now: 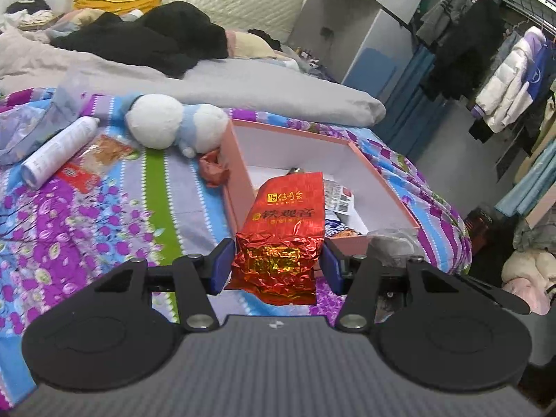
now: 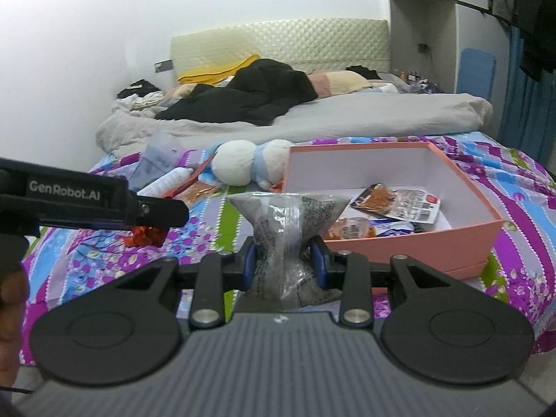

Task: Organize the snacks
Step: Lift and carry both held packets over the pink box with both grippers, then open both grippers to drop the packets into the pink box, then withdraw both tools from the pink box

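1. Red foil packet (image 1: 281,239): clamped at its crumpled lower end by the left gripper (image 1: 278,264), held above the pink box (image 1: 351,239), apparently for depositing; gold lettering, creased foil.
2. Clear bag (image 2: 286,229): pinched at its waist by the right gripper (image 2: 285,260), held short of the box; dark contents, printed film.

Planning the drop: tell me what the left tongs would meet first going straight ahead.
Probably the pink box: the left tongs, shut on the red tea packet, point into its open top, though depth is unclear.
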A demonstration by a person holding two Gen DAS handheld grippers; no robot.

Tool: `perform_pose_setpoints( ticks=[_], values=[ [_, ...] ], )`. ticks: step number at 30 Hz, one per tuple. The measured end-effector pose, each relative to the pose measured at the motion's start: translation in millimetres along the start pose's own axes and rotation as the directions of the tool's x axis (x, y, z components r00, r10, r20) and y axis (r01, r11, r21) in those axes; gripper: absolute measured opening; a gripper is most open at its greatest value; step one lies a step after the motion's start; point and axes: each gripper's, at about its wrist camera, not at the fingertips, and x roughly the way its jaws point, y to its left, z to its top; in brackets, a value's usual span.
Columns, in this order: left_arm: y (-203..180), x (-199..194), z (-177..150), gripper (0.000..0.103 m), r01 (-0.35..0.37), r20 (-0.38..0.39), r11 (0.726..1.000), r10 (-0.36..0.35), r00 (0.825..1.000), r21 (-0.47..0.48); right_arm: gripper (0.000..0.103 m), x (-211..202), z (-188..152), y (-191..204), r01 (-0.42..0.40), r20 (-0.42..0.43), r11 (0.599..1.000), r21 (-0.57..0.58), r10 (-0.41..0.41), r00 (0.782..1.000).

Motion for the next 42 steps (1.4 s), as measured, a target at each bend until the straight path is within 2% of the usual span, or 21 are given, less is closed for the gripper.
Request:
perform_pose_setpoints(
  ticks=[7, 16, 22, 27, 28, 30, 31, 33, 34, 36, 42],
  values=[
    [-15, 50, 33, 0.059, 0.026, -0.040, 0.999, -0.024, 0.999, 0.036, 0.036, 26, 13, -28, 0.041, -0.007, 0.998, 0.039, -0.041, 0.999],
    [-26, 143, 77, 0.059, 0.046, -0.112, 0.997, -0.039, 0.993, 0.058, 0.036, 88, 37, -68, 0.084, -0.035, 0.995, 0.061, -0.082, 0.996],
    [-31, 197, 91, 0.059, 0.048, -0.157, 0.996, -0.036, 0.987, 0.072, 0.036, 129, 45, -94, 0.108, -0.060, 0.991, 0.085, -0.103, 0.993],
    [-29, 225, 96, 0.060, 0.036, -0.187, 0.997, -0.022, 0.982, 0.072, 0.037, 156, 41, -110, 0.123, -0.095, 0.986, 0.109, -0.113, 0.989],
    [-27, 229, 97, 0.062, 0.036, -0.194, 0.997, -0.021, 0.981, 0.070, 0.038, 160, 40, -112, 0.122, -0.101, 0.986, 0.115, -0.111, 0.989],
    [-25, 233, 97, 0.073, 0.034, -0.204, 0.998, -0.022, 0.979, 0.059, 0.039, 166, 38, -117, 0.118, -0.117, 0.984, 0.134, -0.102, 0.988],
    [-23, 234, 97, 0.076, 0.038, -0.197, 0.998, -0.026, 0.980, 0.053, 0.043, 169, 37, -119, 0.121, -0.129, 0.983, 0.140, -0.103, 0.986],
    [-22, 232, 99, 0.077, 0.041, -0.186, 0.998, -0.031, 0.982, 0.053, 0.053, 172, 34, -120, 0.133, -0.138, 0.981, 0.142, -0.114, 0.984],
    [-22, 231, 100, 0.077, 0.038, -0.184, 0.998, -0.028, 0.983, 0.056, 0.054, 170, 33, -120, 0.138, -0.134, 0.981, 0.135, -0.120, 0.984],
    [-23, 226, 100, 0.077, 0.042, -0.176, 0.997, -0.031, 0.984, 0.060, 0.055, 168, 33, -118, 0.155, -0.126, 0.982, 0.110, -0.141, 0.982],
    [-29, 188, 98, 0.077, 0.049, -0.135, 0.995, -0.037, 0.990, 0.085, 0.055, 143, 37, -110, 0.134, -0.091, 0.985, 0.106, -0.125, 0.988]
  ],
)
